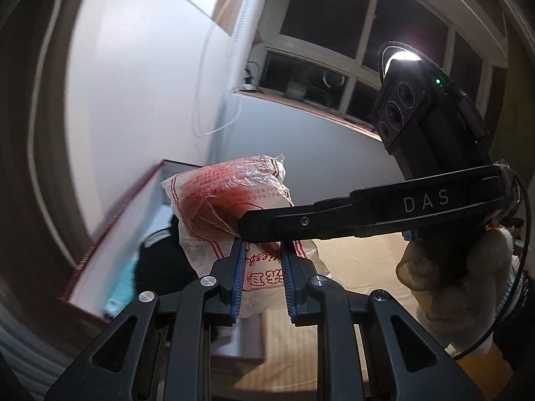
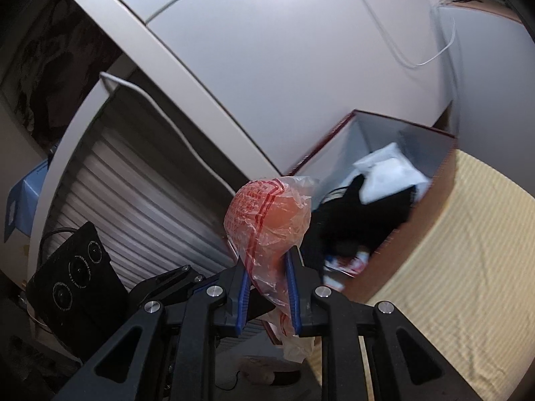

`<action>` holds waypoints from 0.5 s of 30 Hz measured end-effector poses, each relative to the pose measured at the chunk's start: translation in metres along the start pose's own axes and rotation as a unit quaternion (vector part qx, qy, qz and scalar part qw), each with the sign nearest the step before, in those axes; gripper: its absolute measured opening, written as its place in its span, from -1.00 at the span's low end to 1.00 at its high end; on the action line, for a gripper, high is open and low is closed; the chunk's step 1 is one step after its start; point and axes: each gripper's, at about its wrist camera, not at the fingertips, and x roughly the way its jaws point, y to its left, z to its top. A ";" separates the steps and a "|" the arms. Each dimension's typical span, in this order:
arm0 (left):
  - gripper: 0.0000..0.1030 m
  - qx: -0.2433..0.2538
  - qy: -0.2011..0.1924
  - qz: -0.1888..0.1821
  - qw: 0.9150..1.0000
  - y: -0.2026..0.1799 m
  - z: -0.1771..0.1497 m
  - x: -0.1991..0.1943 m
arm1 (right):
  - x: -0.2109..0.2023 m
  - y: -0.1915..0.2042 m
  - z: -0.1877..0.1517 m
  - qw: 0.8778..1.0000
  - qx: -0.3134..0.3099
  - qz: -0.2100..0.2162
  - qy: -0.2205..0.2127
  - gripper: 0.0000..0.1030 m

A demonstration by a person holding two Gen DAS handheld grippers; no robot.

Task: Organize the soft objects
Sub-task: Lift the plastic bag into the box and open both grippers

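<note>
On my left camera I see a dark window (image 1: 351, 33) with a white frame, and on its sill (image 1: 301, 100) stands a small potted plant (image 1: 296, 88). A white cable (image 1: 204, 83) hangs in a loop on the pale wall (image 1: 140, 83). On my right camera a white radiator (image 2: 133, 200) with ribs stands against the wall, and a blue paper sheet (image 2: 25, 197) is at the far left edge.

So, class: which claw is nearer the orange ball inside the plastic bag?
Right. The right claw pinches the plastic bag just under the orange ball, pressing against it. The left claw clamps the loose printed plastic farther from the ball.
</note>
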 end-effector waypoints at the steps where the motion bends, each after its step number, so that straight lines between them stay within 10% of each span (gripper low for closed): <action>1: -0.63 0.000 0.000 0.005 1.000 0.004 -0.001 -0.001 | 0.006 0.003 0.002 1.000 -0.003 0.000 0.003 -0.66; 15: -0.63 -0.028 -0.002 0.090 0.996 0.055 -0.007 -0.009 | 0.051 0.010 0.024 0.998 -0.003 -0.061 0.004 -0.67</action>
